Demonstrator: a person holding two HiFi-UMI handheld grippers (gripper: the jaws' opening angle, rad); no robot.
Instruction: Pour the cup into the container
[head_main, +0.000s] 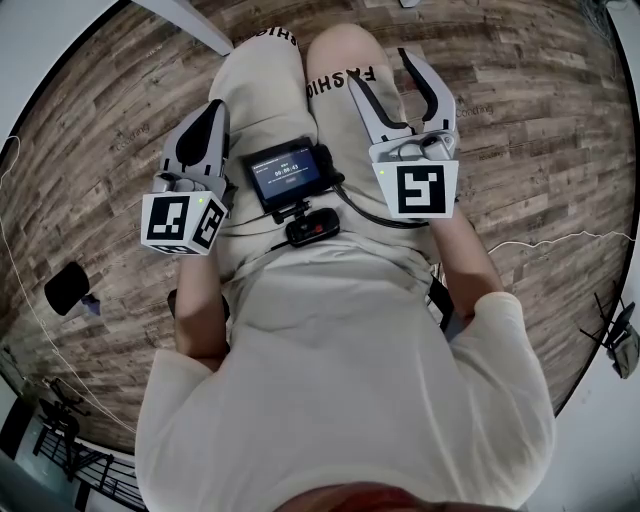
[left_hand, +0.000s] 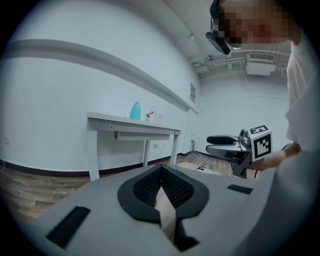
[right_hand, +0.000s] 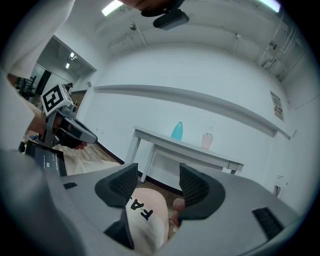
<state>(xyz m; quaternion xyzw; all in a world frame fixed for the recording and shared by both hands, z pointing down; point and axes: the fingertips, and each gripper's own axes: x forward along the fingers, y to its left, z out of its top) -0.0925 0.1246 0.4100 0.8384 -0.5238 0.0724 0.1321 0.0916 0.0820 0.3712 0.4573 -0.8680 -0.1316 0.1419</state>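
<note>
Resting over the person's lap, the left tool is clenched on nothing and the right tool released, empty. The cup, too small to pick out, is presumably on the table well ahead of both tools; approach level, open jaws before reaching.

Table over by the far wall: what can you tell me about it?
The table is long and white, with a thin flat top, straight square legs and a shallow tray slung under the top. It stands level on the wood floor, close along the white wall. A teal bottle and a pale pink bottle stand upright on it, apart from each other.
</note>
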